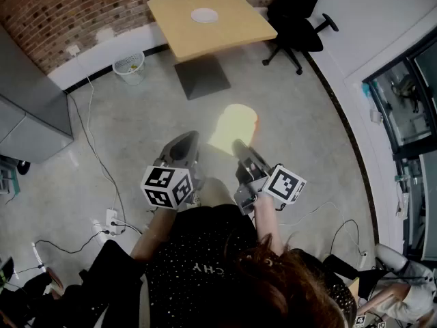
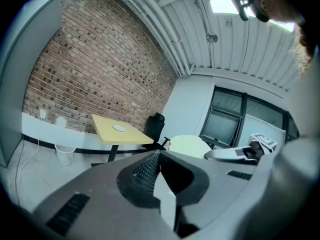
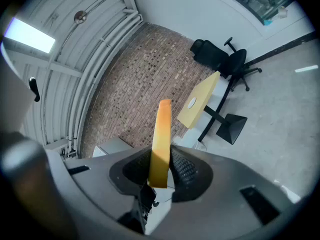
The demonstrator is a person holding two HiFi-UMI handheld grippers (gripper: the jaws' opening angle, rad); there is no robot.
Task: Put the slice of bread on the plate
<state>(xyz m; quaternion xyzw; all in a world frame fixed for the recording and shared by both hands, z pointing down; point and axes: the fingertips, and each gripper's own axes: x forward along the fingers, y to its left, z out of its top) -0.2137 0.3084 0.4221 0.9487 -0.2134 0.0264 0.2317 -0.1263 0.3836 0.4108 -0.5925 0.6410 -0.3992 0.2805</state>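
A slice of bread (image 1: pixel 232 127), pale with a golden crust, is held flat over the concrete floor by my right gripper (image 1: pixel 240 145), which is shut on its near edge. In the right gripper view the bread (image 3: pixel 161 139) stands edge-on between the pads. The white plate (image 1: pixel 204 15) lies on a yellow table (image 1: pixel 232 26) far ahead; it also shows as the plate (image 3: pixel 191 103) and the plate (image 2: pixel 119 128). My left gripper (image 1: pixel 183 145) hovers beside the right one, shut and holding nothing (image 2: pixel 159 156). The bread (image 2: pixel 189 145) shows to its right.
A black office chair (image 1: pixel 297 19) stands right of the table. A white waste basket (image 1: pixel 128 65) sits by the brick wall, a grey cabinet (image 1: pixel 27 108) at the left. Cables and a power strip (image 1: pixel 111 219) lie on the floor. Glass doors (image 1: pixel 410 94) line the right side.
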